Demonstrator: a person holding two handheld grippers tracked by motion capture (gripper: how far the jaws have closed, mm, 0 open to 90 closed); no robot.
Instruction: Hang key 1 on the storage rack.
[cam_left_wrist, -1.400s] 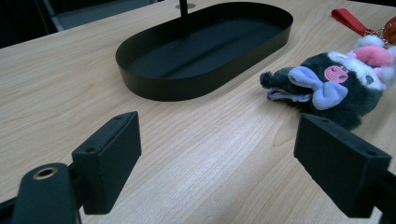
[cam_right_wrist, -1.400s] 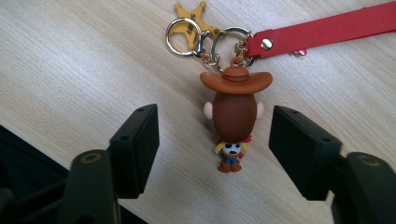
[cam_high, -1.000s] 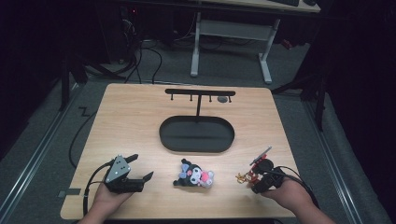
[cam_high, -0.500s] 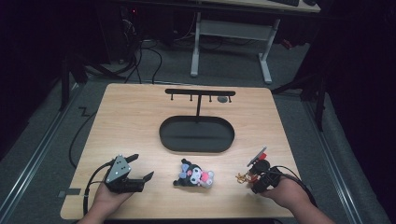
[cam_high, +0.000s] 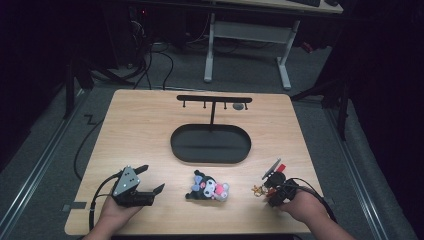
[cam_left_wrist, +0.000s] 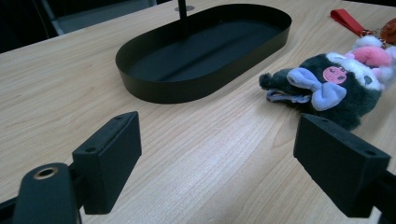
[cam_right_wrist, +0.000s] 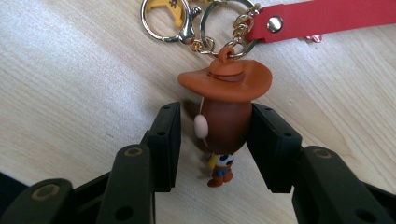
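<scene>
Fingers (cam_right_wrist: 275, 149) of right gripper (cam_right_wrist: 215, 147) closing around cowboy keychain (cam_right_wrist: 224, 116), left-side contact unclear; left gripper (cam_left_wrist: 233, 158) wide

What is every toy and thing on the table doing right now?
Cowboy keychain: lying on the table, between the right gripper's jaws.
Right gripper: jaws have just been closing; one pad touches the cowboy's head, a small gap at the other.
Left gripper: wide open, nothing between its jaws.
Plush toy: lying on its side, untouched.
Black tray: empty.
Hook rack: upright, nothing hanging on it.
</scene>
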